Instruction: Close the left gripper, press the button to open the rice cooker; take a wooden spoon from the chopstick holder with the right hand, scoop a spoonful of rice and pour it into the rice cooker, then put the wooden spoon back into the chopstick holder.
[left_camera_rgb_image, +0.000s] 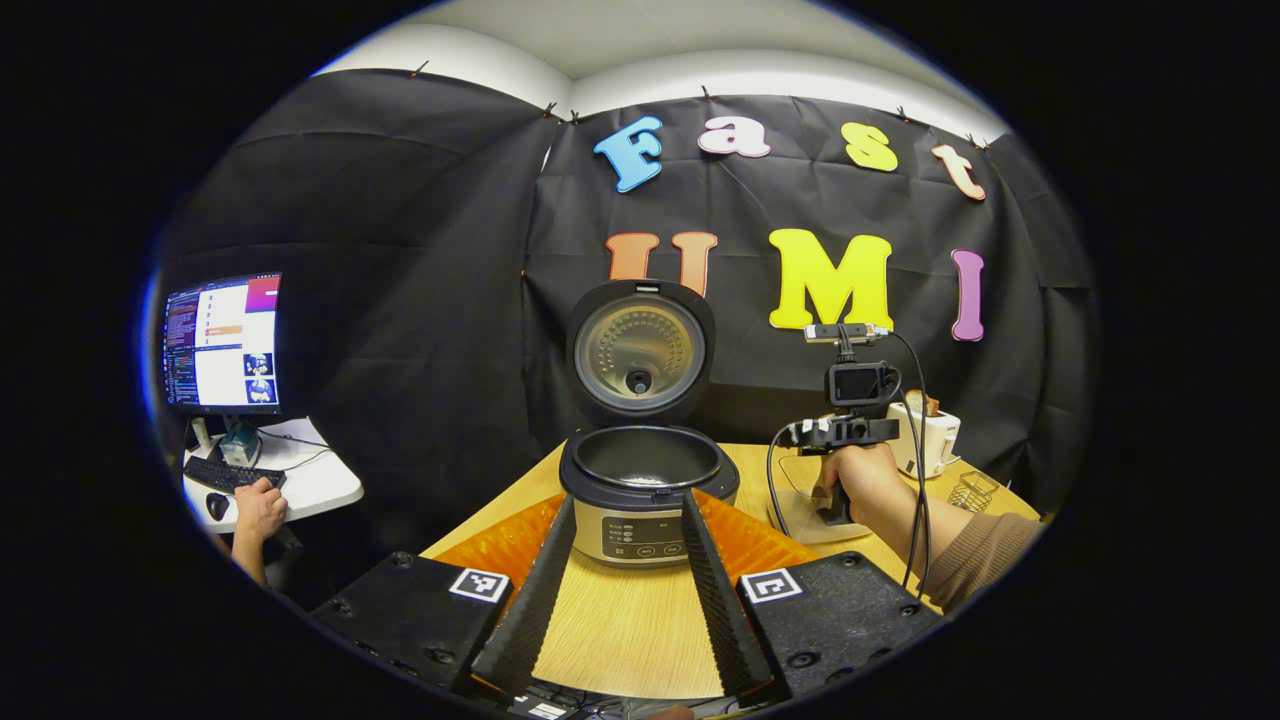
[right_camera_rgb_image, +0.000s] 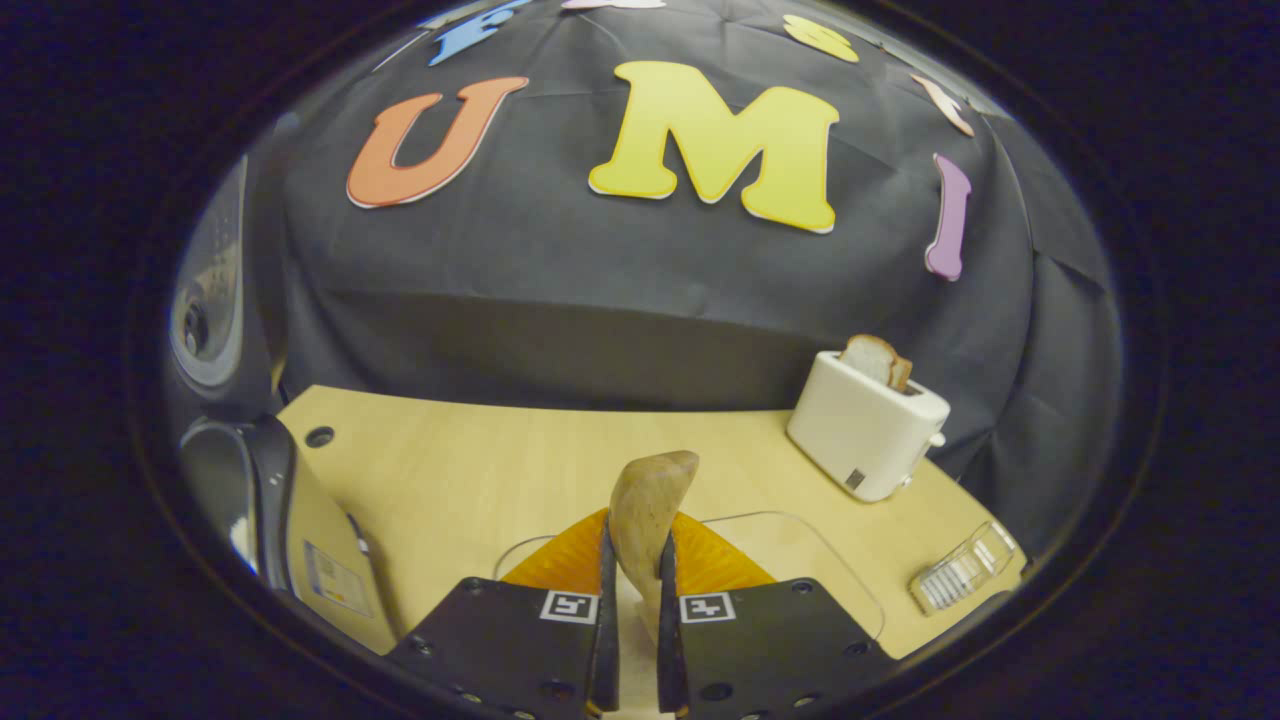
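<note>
With the rice cooker (left_camera_rgb_image: 640, 480) standing lid-up at the table's (left_camera_rgb_image: 620, 630) middle and the left gripper (left_camera_rgb_image: 625, 590) spread before it, the right gripper (right_camera_rgb_image: 636, 590) is pinching the wooden spoon (right_camera_rgb_image: 648, 510), likely mid-scoop; next, carrying it level over the pot.

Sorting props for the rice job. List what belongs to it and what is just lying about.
Belongs to the job:
rice cooker, lid up
wooden spoon, clamped in the right gripper
left gripper, open

Lying about:
toaster with bread
wire basket
monitor
keyboard
</note>
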